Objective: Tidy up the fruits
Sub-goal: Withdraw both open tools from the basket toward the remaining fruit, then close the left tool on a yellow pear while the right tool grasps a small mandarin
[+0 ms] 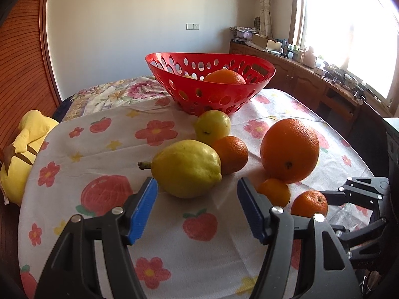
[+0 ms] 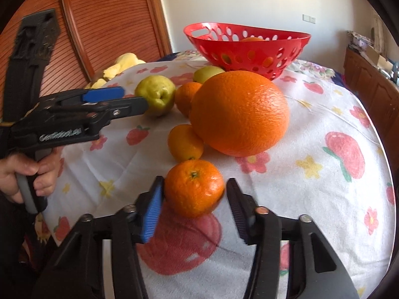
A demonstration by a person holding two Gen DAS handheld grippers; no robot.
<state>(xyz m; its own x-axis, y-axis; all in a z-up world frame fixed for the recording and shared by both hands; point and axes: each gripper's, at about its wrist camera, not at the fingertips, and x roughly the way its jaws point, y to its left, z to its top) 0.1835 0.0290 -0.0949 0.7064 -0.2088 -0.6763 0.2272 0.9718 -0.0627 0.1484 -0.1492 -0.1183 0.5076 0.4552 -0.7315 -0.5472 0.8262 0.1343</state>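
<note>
The right tongs (image 2: 194, 195) gripped a small round orange mandarin (image 2: 194, 188) on the flowered worktop (image 2: 324, 134), nearest of the fruit before the perforated red plastic basket (image 2: 249, 49). The left tongs (image 1: 197, 208) stood open, empty, just short of a large yellow quince (image 1: 186, 168).

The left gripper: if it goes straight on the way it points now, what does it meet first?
Most likely the large yellow pear. It lies just ahead of the left gripper, slightly toward the left finger, with open jaws. Depth is uncertain, so the tablecloth could come first.
</note>
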